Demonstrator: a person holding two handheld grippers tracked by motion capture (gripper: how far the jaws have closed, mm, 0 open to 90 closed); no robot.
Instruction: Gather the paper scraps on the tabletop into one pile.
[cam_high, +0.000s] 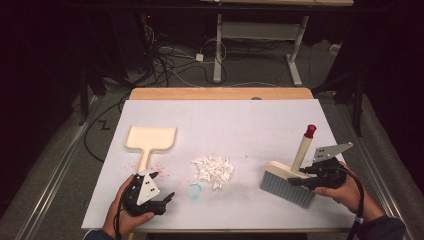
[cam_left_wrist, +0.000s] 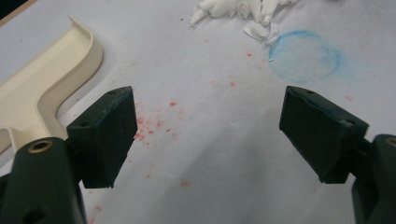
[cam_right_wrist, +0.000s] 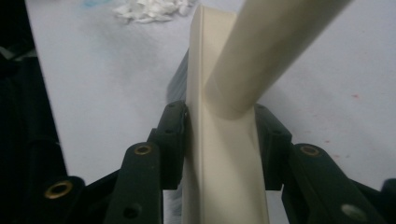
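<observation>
Gripping the brush (cam_high: 287, 186) by the cream block of its head, my right claw (cam_high: 300, 179) has its two jaws set flat against either side of that block, as the right gripper view shows, with the pads (cam_right_wrist: 173, 140) pressing on the plastic (cam_right_wrist: 224, 154); I judge the hold is taken low, on the head and not up the handle, so that I can steer the bristles firmly across the tabletop (cam_high: 250, 125) without the brush swinging. It stands at the right side of the tabletop, bristles down on the white surface, well apart from the heap of white paper scraps (cam_high: 214, 170) lying near the middle. My left claw (cam_high: 157, 192) rests near the front left edge with its jaws spread wide and nothing between them, the bare surface showing in the gap; it sits just beside the handle of the dustpan (cam_high: 149, 140), which I take to be waiting there so I can pick it up and hold it on the far side of the scraps from the brush. The dustpan lies flat, its open mouth facing away from me. The brush itself has a long cream head, a band of grey bristles below it, and a round cream handle rising at a tilt and ending in a red cap (cam_high: 310, 131). A faint blue ring (cam_left_wrist: 306, 56) and scattered red specks mark the surface near the scraps.
</observation>
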